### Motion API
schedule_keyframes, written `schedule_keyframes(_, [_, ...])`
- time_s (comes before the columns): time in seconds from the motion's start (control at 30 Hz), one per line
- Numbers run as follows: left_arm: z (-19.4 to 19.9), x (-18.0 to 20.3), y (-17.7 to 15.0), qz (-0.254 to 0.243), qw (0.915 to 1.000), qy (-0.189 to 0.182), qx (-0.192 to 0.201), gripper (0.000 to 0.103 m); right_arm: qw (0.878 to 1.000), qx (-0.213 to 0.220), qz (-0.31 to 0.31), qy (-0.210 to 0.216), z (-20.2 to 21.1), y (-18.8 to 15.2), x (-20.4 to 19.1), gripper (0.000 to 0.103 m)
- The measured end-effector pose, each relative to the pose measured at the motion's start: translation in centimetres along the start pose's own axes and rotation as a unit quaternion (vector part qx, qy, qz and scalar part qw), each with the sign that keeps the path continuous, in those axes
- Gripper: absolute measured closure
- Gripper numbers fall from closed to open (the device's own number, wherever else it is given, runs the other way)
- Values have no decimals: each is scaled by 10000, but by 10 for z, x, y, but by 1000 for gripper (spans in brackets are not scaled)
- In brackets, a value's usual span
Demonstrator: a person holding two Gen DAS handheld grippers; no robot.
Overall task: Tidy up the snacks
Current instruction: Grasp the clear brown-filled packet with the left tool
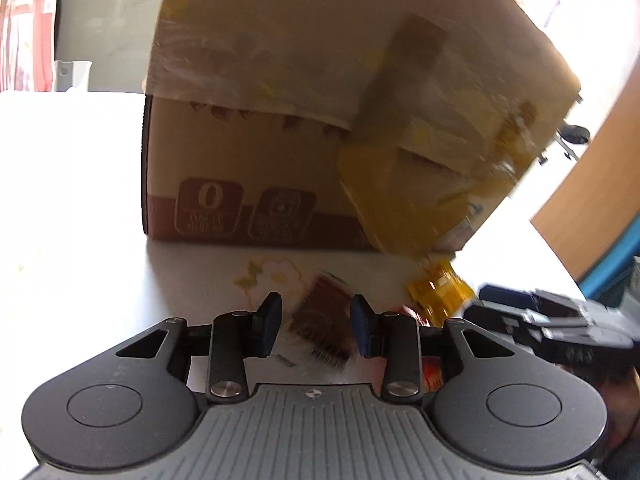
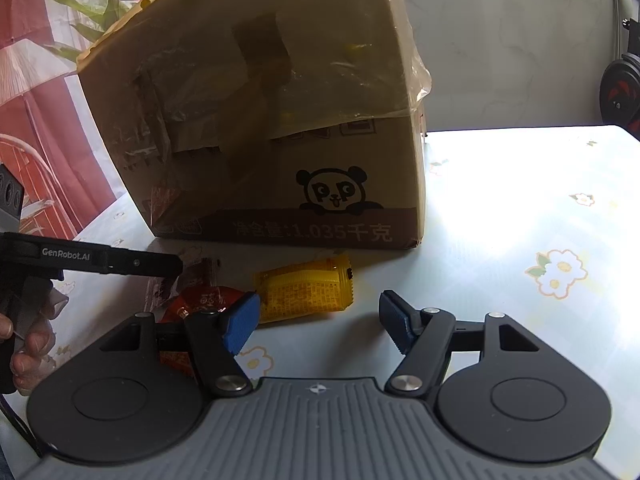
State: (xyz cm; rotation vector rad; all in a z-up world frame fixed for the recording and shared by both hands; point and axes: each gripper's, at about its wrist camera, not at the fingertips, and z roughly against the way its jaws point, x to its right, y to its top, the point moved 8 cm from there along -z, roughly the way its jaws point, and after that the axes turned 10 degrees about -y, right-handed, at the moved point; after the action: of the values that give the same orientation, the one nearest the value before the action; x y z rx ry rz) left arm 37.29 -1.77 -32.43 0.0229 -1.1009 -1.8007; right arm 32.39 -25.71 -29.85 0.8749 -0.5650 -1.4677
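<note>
- My left claw [image 1: 316,320] stood partly open with nothing pressed between its blue pads; a dark brown snack packet [image 1: 324,330] lay flat on the tabletop under the gap.
- My right claw [image 2: 320,322] stood wide and empty above the white flower-printed tabletop [image 2: 520,216].
- A translucent yellow ribbed snack packet [image 2: 306,292] lay on the tabletop just ahead of my right claw's left pad, near the foot of the box.
- A red-orange snack packet [image 2: 200,304] lay just left of the yellow one, partly hidden behind that claw's left finger.
- The tall brown cardboard box with a panda print [image 2: 280,120], patched with tape and loose clear film, stood behind all three packets.
- In the right wrist view my left claw reached in from the left, its tip over the brown packet [image 2: 188,280].
- My hand [image 2: 28,344] gripped that claw's handle at the left edge.
</note>
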Motion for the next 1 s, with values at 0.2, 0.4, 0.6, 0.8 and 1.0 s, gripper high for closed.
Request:
schedule_keyframes(0.2, [-4,9,-5,-371,9989,277,-112,63,10000,0,2,-2,0,0,0,34])
schedule_keyframes(0.4, [-15,25,-10,-866,9938,669,-172,55,10000,-2,1,-2,1,0,0,34])
schedule_keyframes(0.6, [-23,31,-14,-1092,9910,739,-239,49,10000,2,-4,-4,1,-1,0,34])
schedule_keyframes(0.8, [-28,38,-17,-1290,9866,965,-266,46,10000,4,-12,-6,1,-1,-1,34])
schedule_keyframes(1.0, [-36,38,-13,-1183,9842,1309,-150,57,10000,-17,-6,-1,1,-1,-2,34])
